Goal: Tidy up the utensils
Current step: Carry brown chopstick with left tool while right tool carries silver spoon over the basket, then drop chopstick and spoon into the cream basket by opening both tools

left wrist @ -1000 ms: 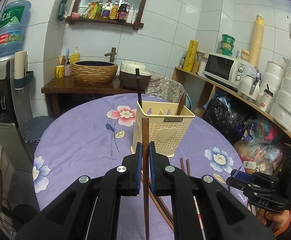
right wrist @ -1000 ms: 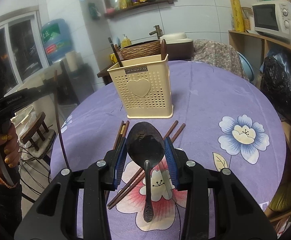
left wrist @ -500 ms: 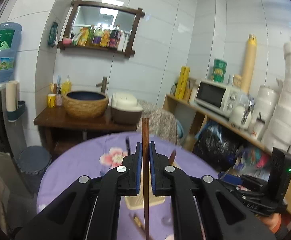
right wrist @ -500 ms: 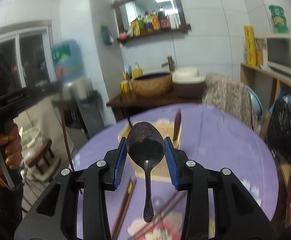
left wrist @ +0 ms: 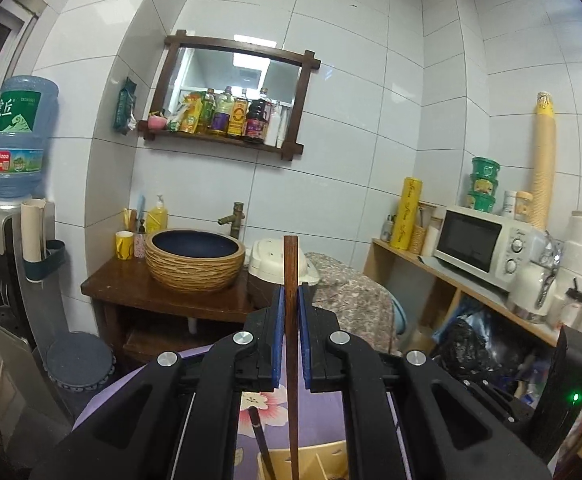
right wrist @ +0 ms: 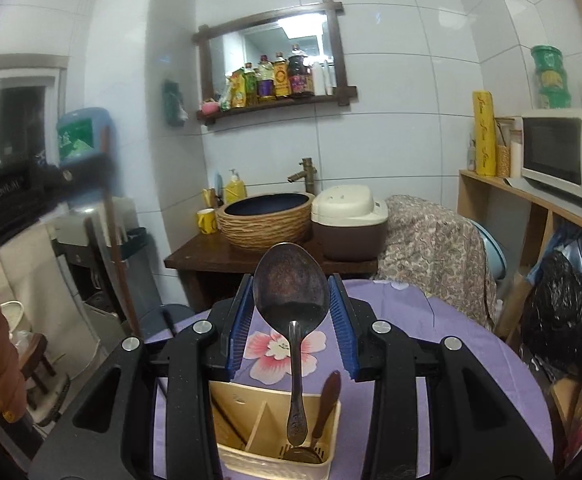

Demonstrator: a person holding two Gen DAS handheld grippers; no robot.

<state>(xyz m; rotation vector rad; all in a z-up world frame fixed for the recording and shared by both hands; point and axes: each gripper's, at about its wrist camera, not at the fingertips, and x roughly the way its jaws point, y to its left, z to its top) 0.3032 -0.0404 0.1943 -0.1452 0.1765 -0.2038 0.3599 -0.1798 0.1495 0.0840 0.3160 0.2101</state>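
My left gripper [left wrist: 290, 294] is shut on a brown wooden chopstick [left wrist: 291, 344] that stands upright, its lower end reaching down over the cream utensil holder [left wrist: 319, 462] at the bottom edge. A dark chopstick [left wrist: 259, 438] leans in that holder. My right gripper [right wrist: 291, 294] is shut on the bowl of a dark metal spoon [right wrist: 291, 280]. The spoon's handle hangs down above the divided holder [right wrist: 235, 412], which holds a wooden spoon [right wrist: 327, 400]. The left gripper [right wrist: 15, 200] and its chopstick [right wrist: 119, 264] show blurred at the left of the right wrist view.
The holder stands on a round table with a purple flowered cloth [right wrist: 459, 360]. Behind it are a wooden stand with a woven basin [left wrist: 195, 260], a rice cooker [right wrist: 349, 220] and a draped chair [right wrist: 435, 248]. A microwave shelf [left wrist: 479, 244] is at the right, a water dispenser [left wrist: 11, 240] at the left.
Both grippers have risen and moved in over the holder, still gripping the chopstick and the spoon. The holder has dropped to the bottom of both views; the loose chopsticks on the table are out of sight.
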